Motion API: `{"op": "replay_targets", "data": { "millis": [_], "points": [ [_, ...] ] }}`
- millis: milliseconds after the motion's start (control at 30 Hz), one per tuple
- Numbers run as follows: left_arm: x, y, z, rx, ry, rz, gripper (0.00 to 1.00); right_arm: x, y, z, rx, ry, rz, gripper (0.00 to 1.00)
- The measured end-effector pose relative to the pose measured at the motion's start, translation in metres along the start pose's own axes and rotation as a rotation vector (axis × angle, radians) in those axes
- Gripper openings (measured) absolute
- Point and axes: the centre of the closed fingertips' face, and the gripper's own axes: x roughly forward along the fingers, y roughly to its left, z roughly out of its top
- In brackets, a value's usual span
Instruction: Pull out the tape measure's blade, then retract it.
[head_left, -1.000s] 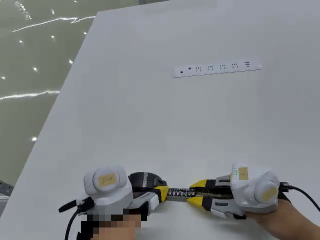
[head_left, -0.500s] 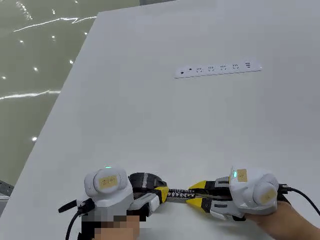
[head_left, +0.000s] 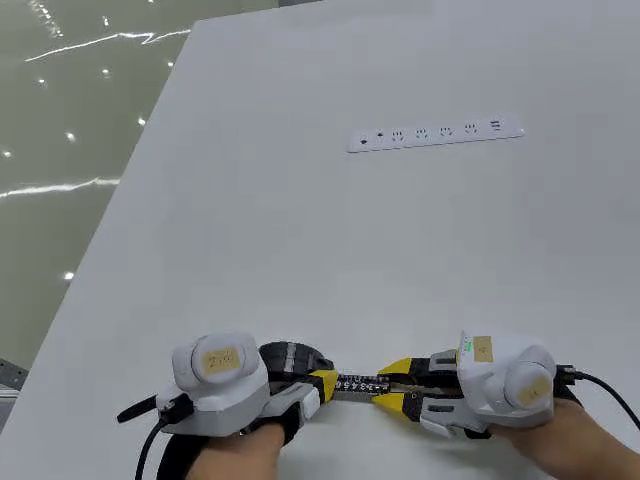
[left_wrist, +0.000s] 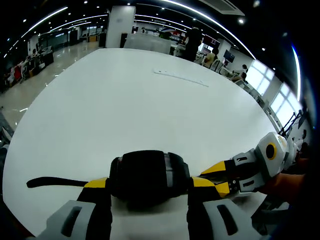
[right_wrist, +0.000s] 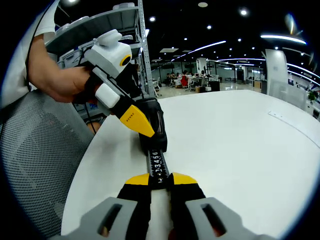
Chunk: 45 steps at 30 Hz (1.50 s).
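A black tape measure (head_left: 292, 361) sits near the table's front edge, and my left gripper (head_left: 318, 388) is shut on its case (left_wrist: 146, 176). A short length of black blade (head_left: 360, 383) with white numbers runs from the case to the right. My right gripper (head_left: 385, 386) is shut on the blade's end (right_wrist: 158, 171). In the right gripper view the case (right_wrist: 153, 125) lies just beyond the blade, held between the left gripper's yellow fingertips (right_wrist: 135, 120). A black wrist strap (left_wrist: 52, 183) trails off to the left of the case.
A white power strip (head_left: 435, 135) lies flat on the white table (head_left: 300, 220), far from the grippers. The table's left edge (head_left: 110, 200) drops to a glossy floor. A mesh chair (right_wrist: 35, 165) stands behind the front edge.
The gap between the grippers has shrunk slightly and less blade shows between the case and the right gripper. Both grips are unchanged.
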Motion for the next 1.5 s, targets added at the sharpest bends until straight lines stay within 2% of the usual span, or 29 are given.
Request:
{"op": "replay_targets", "data": {
  "millis": [133, 167, 233, 267, 300, 333, 500, 767, 1433, 1500],
  "points": [
    [0.000, 0.000, 0.000, 0.007, 0.005, 0.002, 0.57, 0.000, 0.000, 0.000, 0.001, -0.001, 0.002, 0.12],
    [0.000, 0.001, -0.001, 0.018, 0.006, 0.010, 0.56, 0.003, 0.000, 0.006, 0.005, -0.024, 0.000, 0.12],
    [0.000, 0.001, -0.003, 0.010, 0.004, 0.004, 0.56, 0.010, 0.001, 0.009, -0.047, 0.004, -0.001, 0.12],
    [-0.001, 0.001, -0.002, 0.006, -0.001, 0.000, 0.56, 0.012, 0.002, 0.006, -0.042, 0.031, 0.014, 0.12],
    [-0.001, 0.001, -0.002, 0.006, 0.000, 0.002, 0.56, 0.013, 0.002, 0.004, -0.042, 0.031, 0.013, 0.12],
    [-0.001, 0.001, -0.001, 0.002, 0.007, -0.002, 0.56, 0.013, 0.002, 0.006, -0.015, -0.001, 0.017, 0.12],
    [0.000, 0.001, -0.001, 0.002, 0.001, -0.003, 0.56, 0.021, 0.002, 0.009, -0.026, 0.007, 0.021, 0.12],
    [0.000, 0.002, 0.000, -0.023, -0.004, -0.004, 0.56, 0.027, 0.001, 0.013, -0.033, 0.004, 0.018, 0.12],
    [0.000, 0.008, 0.004, -0.041, -0.010, 0.001, 0.57, 0.045, 0.002, 0.020, -0.051, 0.025, 0.004, 0.11],
    [0.000, 0.008, 0.003, -0.035, -0.021, 0.002, 0.57, 0.044, 0.002, 0.019, -0.055, 0.025, 0.007, 0.11]
  ]
}}
